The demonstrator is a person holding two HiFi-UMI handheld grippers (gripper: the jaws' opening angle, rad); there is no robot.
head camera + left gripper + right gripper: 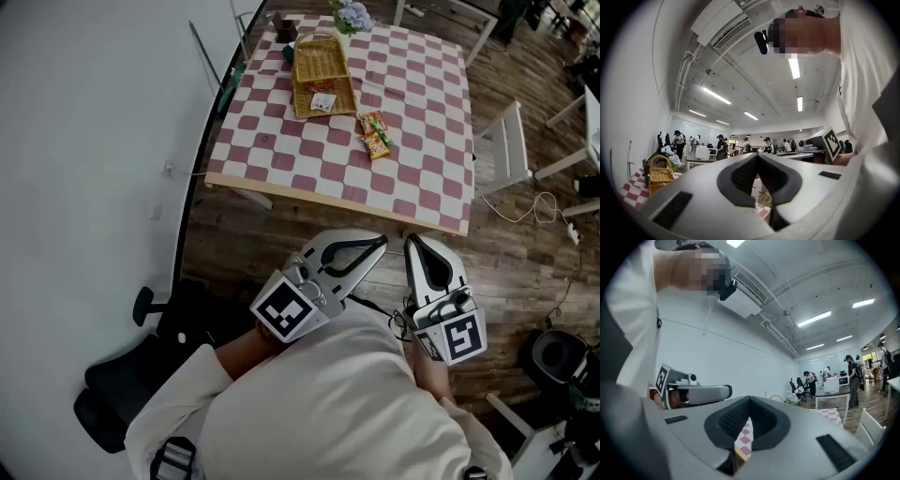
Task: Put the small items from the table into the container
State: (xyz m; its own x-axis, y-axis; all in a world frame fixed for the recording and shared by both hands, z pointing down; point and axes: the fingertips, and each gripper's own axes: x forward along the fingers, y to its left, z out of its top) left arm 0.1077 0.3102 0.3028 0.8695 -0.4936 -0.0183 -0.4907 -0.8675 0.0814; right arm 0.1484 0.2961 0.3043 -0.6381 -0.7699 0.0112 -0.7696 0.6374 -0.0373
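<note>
A wicker basket [323,70] stands at the far side of the checkered table [309,164], with a small white packet [323,103] lying in it. Two snack packets [376,134] lie on the cloth to the basket's right. My left gripper [378,246] and right gripper [412,242] are side by side close to my chest, over the wooden floor and short of the table's near edge. Both point level with jaws together and nothing between them. In the left gripper view the left gripper [758,155] is shut, and the basket [661,173] shows far left. The right gripper [750,398] is also shut.
A flower bunch [352,14] and a dark object [286,28] sit at the table's far edge. A white chair [506,141] stands right of the table, a black office chair [117,380] at lower left, a white wall at left. Cables [539,206] lie on the floor.
</note>
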